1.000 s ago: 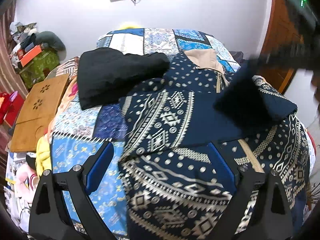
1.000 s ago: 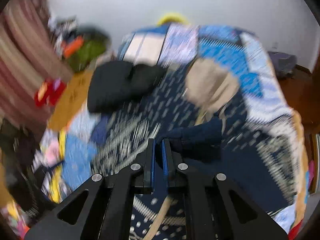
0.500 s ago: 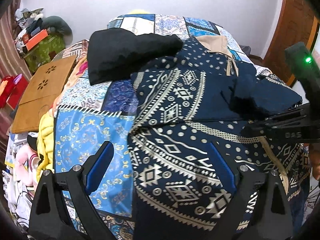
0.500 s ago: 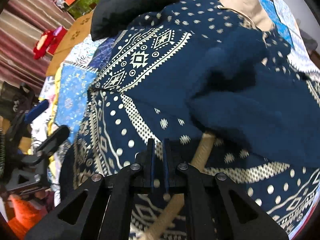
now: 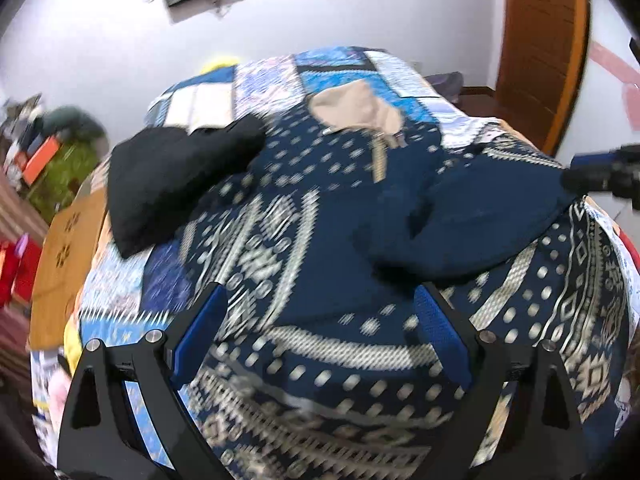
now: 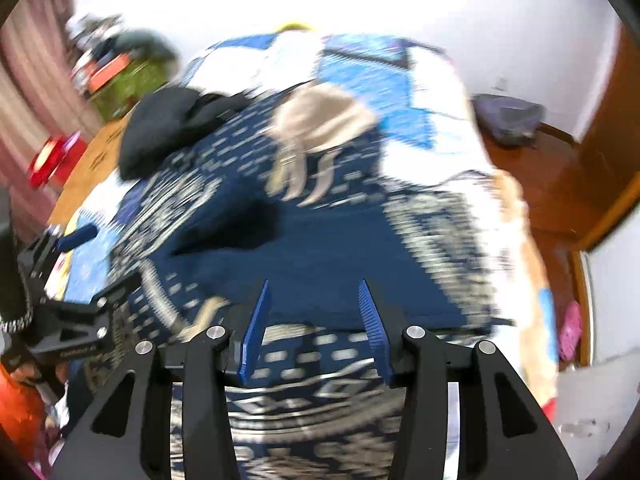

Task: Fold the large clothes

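Note:
A large navy garment (image 5: 328,240) with cream patterns lies spread over the bed, its beige-lined hood (image 5: 352,108) at the far end. One plain navy sleeve (image 5: 472,216) lies folded across its middle. My left gripper (image 5: 320,300) hovers open over the near part of the cloth with nothing between its pads. The right gripper (image 6: 314,292) hangs over the garment (image 6: 320,248). Its jaws are opening and no cloth is pinched between them. It also shows at the right edge in the left wrist view, as the right gripper (image 5: 600,176). The right wrist view is blurred.
A folded black garment (image 5: 172,172) rests on the patchwork quilt (image 5: 272,80) at the back left. A wooden board (image 5: 64,248) and a green box (image 5: 64,168) stand left of the bed. To the right are a wooden door (image 5: 540,40) and a purple bag (image 6: 508,116) on the floor.
The navy sleeve, lifted at the right a second ago, now lies folded across the garment. The right jaws went from shut to apart. Both grippers have shifted sideways.

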